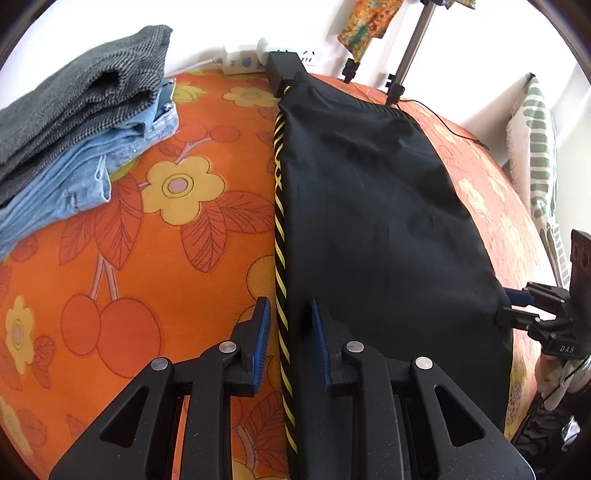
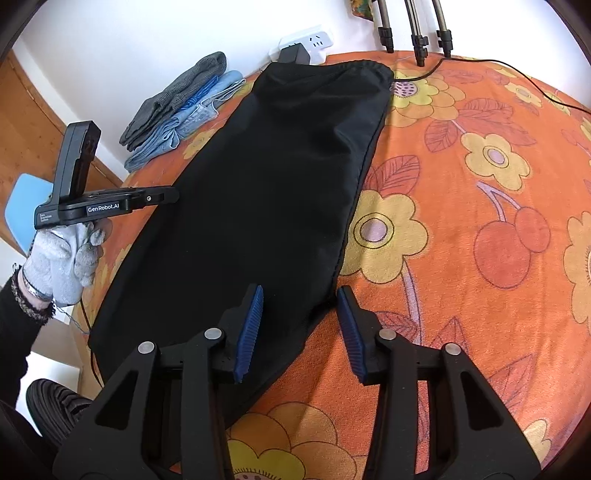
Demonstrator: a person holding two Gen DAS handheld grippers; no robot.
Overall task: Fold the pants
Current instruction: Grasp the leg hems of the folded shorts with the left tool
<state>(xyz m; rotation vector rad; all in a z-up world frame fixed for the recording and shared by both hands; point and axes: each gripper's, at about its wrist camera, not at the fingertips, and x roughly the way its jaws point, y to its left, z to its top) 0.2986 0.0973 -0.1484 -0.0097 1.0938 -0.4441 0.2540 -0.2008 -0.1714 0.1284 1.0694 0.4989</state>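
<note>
The near end of the black pants (image 1: 369, 206) is cut off by the lower edge of the left wrist view, where it is also covered by the left gripper (image 1: 288, 325) linkage. In the right wrist view, the near hem is hidden beneath the right gripper (image 2: 300, 314) body. The far waistband corner is overlapped by a black adapter (image 2: 293, 54), so the power strip (image 2: 314, 42) behind it is only partly seen. The tripod legs (image 2: 415, 33) are cropped by the top edge. The folded jeans (image 1: 88, 173) are largely covered by the grey garment (image 1: 81, 85). The small print on the left gripper's housing (image 2: 46, 218) cannot be read.
</note>
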